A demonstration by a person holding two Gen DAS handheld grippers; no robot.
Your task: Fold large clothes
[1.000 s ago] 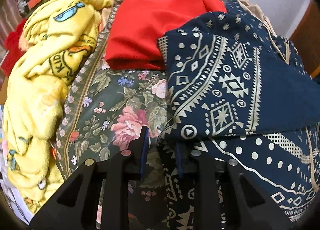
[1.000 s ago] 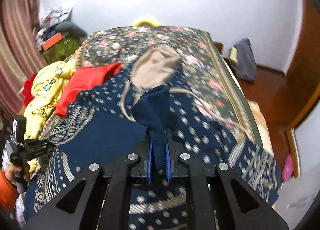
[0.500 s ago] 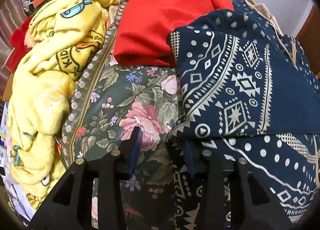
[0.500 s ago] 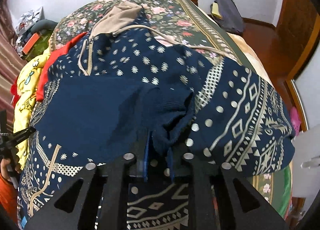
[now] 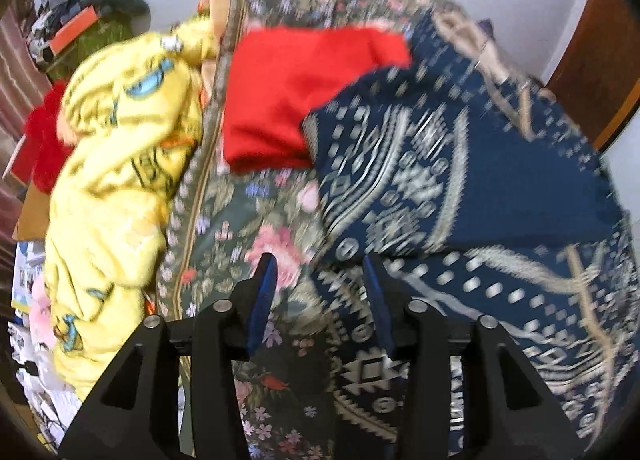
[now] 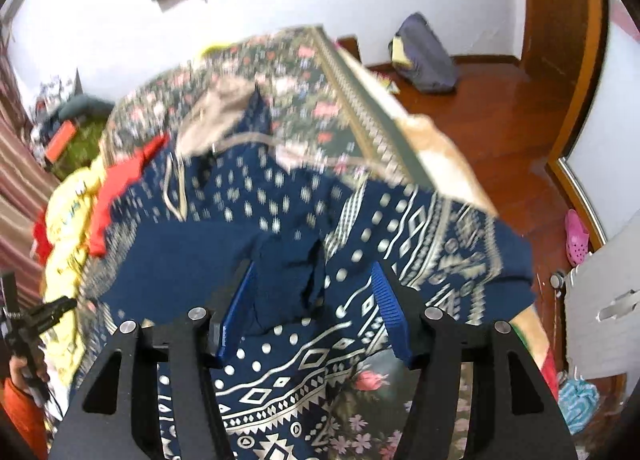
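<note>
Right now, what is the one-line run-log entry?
left gripper: open, empty | right gripper: jaws just opened, released navy patterned hooded garment | floral bedspread

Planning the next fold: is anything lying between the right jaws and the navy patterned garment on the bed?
Nothing visible. The right gripper has just been opening; its jaws stand apart with a dark fold of the navy garment loose between them. The red cloth lies off to the side.
</note>
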